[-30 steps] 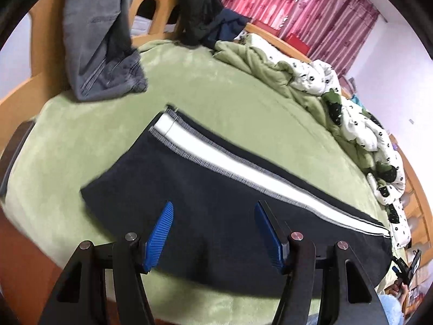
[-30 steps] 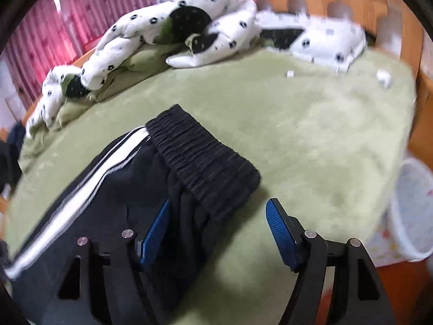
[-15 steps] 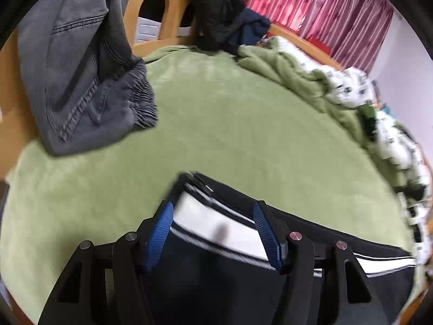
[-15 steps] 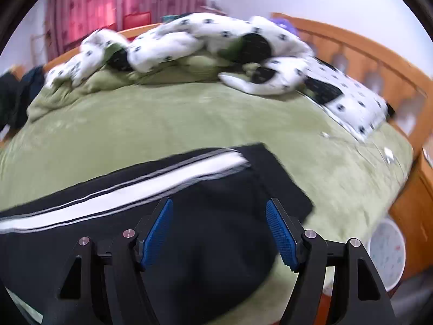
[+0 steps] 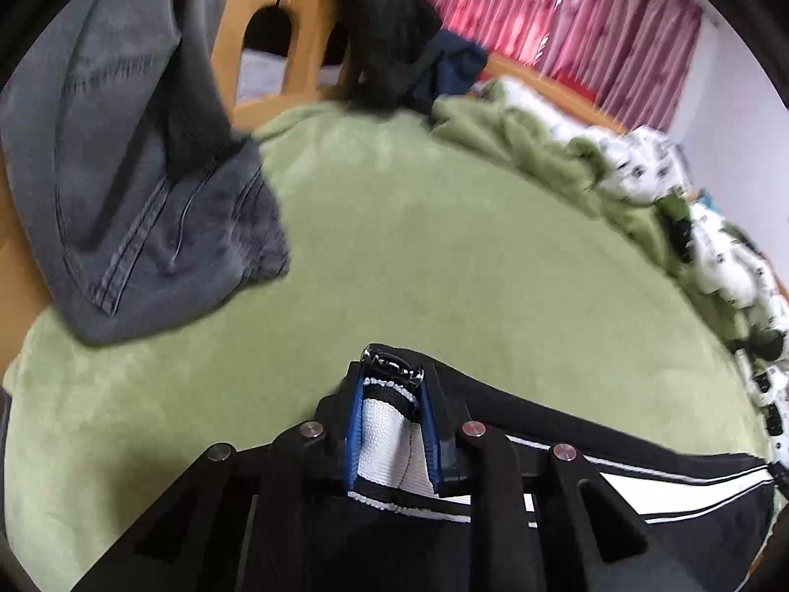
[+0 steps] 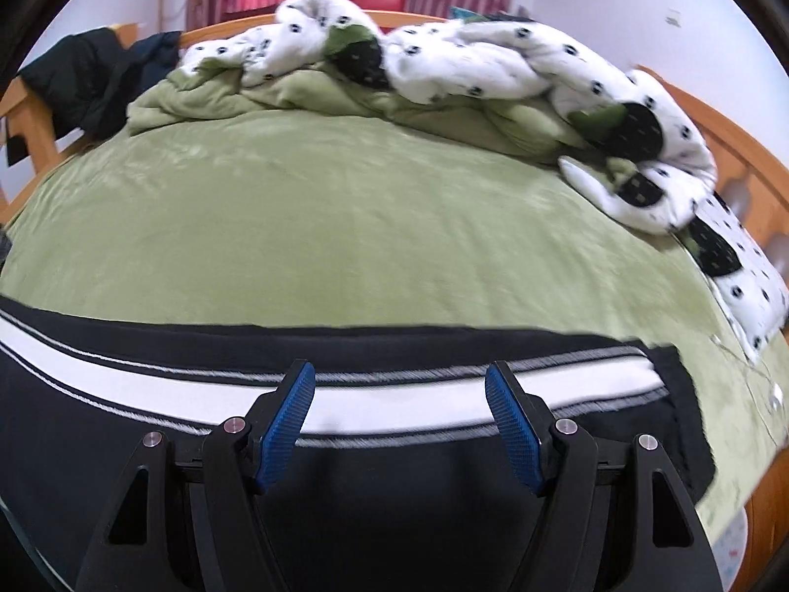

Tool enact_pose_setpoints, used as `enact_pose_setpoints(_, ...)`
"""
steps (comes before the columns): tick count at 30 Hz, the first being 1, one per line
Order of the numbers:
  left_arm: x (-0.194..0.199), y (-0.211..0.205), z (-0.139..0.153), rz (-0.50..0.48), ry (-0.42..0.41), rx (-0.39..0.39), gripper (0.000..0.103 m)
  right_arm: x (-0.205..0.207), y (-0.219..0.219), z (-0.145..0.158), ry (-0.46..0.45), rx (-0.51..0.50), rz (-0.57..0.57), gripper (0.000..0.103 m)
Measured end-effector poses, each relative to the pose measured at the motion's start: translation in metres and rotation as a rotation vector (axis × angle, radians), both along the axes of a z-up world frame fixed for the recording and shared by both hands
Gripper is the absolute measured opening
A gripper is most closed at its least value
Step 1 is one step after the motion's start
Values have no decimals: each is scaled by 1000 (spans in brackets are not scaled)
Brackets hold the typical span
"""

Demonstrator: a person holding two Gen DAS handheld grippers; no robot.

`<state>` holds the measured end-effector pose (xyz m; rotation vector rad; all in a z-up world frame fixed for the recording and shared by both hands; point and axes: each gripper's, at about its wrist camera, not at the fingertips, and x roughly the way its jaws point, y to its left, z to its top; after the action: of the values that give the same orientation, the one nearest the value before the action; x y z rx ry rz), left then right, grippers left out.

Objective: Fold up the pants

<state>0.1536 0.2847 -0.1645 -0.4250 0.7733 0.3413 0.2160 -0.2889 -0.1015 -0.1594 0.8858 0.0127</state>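
The black pants (image 5: pixel 616 503) with a white side stripe lie flat across the near part of the green bed cover (image 5: pixel 444 256), stretched along its near edge; in the right wrist view the same pants (image 6: pixel 394 508) run from the left border to a squared black end near the right side of the cover (image 6: pixel 345 227). The left gripper (image 5: pixel 389 439) is closing on the cuff end of the pants, its blue pads (image 5: pixel 353 436) pressed on a bunched fold of the white stripe, with the cuff's hem poking out just beyond the tips. The right gripper (image 6: pixel 399 419) hangs over the pants with its jaws wide apart; the white stripe (image 6: pixel 148 385) passes behind the gap between the blue pads (image 6: pixel 288 424), and whether the tips touch the cloth cannot be told. On the far left of the cover a pair of grey jeans (image 5: pixel 133 158) droops from the wooden bed frame (image 5: pixel 256 24) onto the cover; dark clothes (image 5: pixel 394 34) hang over the frame beyond it. A rumpled white spotted duvet (image 6: pixel 468 64) with green lining is heaped along the far side of the cover, and pink curtains (image 5: pixel 567 19) hang behind the bed.
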Motion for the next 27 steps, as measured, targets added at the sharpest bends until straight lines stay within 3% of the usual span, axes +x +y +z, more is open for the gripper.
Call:
enact_pose_setpoints(3, 5, 3, -21, 17, 42, -27, 19, 12, 15, -7, 3, -11, 61, 71)
enact_pose_setpoints(6, 2, 1, -20, 29, 21, -25, 20, 23, 25, -15, 37, 17, 171, 71)
enact_pose_setpoints(10, 6, -3, -20, 21, 33, 1, 20, 40, 41, -28, 74, -37, 303, 71)
enact_pose_setpoints(13, 6, -1, -19, 13, 30, -15, 20, 51, 46, -42, 154, -1, 413, 71)
enact_pose_setpoints(15, 4, 4, -20, 12, 24, -37, 20, 56, 51, -57, 211, -37, 470, 70)
enact_pose_setpoints(17, 2, 7, -20, 11, 15, -56, 20, 55, 57, -69, 225, -68, 518, 57)
enact_pose_setpoints(18, 2, 8, -20, 11, 10, -62, 20, 53, 59, -71, 225, -75, 541, 35)
enact_pose_setpoints(19, 0, 8, -19, 11, 3, -66, 20, 51, 62, -68, 206, -96, 543, 6)
enact_pose_setpoints(23, -11, 12, -14, 18, -78, -92, 20, 45, 55, -40, 81, -19, 531, 4)
enact_pose_setpoints(25, -6, 12, -23, 29, -42, -99, 20, 49, 54, -51, 92, 0, 496, 4)
enact_pose_setpoints(27, 0, 11, -29, 35, -15, -80, 20, 50, 62, -71, 106, -46, 477, 4)
